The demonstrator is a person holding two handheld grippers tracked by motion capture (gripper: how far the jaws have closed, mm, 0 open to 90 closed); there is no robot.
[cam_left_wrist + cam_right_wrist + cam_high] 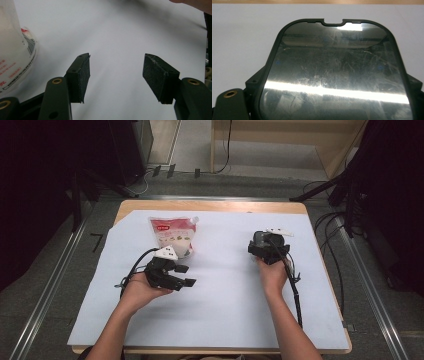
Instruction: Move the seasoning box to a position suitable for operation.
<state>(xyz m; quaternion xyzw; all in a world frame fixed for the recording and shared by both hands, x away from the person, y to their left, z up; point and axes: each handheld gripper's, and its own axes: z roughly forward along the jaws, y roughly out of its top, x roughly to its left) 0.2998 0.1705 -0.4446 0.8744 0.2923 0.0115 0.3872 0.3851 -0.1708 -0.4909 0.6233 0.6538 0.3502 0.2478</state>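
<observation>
Pouch: a spouted refill pouch (pixel 173 236) with a red label and pink-and-white print lies flat on the far left part of the white sheet, its white cap at the far right corner. In the left gripper view its rounded edge (pixel 15 52) shows at the left border.

Left gripper: the left gripper (pixel 186 275) sits in the person's left hand (pixel 141 289), just near of the pouch and not touching it. Its jaws point right across the table and stand well apart, with bare sheet between the pads (pixel 83 77). It has hold of nothing.

White sheet: the white sheet (pixel 225 290) covers most of the wooden table (pixel 210 206), whose edge shows along the far side.

Right gripper: the right gripper (pixel 267 246) is held in the right hand (pixel 272 272) on the right part of the sheet, well apart from the pouch. In the right gripper view a scratched, glossy dark panel with a black rim (pixel 334 75) stands up across the jaws and hides them; whether they are parted or closed I cannot tell.
</observation>
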